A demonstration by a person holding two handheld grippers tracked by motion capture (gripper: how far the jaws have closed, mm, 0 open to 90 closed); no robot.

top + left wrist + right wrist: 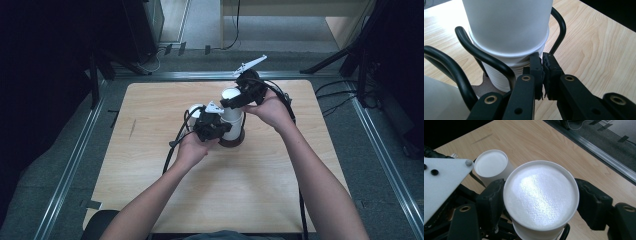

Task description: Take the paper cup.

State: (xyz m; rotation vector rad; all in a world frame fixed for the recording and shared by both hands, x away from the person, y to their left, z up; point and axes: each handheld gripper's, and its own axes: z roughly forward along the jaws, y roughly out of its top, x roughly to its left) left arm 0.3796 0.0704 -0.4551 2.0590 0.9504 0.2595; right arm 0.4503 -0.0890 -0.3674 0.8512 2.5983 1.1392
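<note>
Right now your right hand-held gripper point(540, 202) straddles the top white cup point(541, 195) from above: one jaw sits on each side of its upside-down base, the pads close to or just touching the wall, and I cannot tell whether they press. That cup stands upright, nested on a stack of white cups point(506, 42) held in a black wire holder point(486, 58) at the middle of the tabletop point(165, 105). A second white cup point(491, 166) stands just beside it, on the side of your left hand point(192, 150).

The stack's long axis runs straight up from the tabletop, and your right jaws already bracket it across the width. So the coming move, as I judge it, turns on lifting along that axis, not sideways.

Your left hand-held gripper point(543, 72) is low at the base of the stack, its jaws pressed together with no cup or wire between them, tips just against the lower cup's rim near the wire. It looks placed to brace the holder while the nearer right one takes the top cup.
</note>
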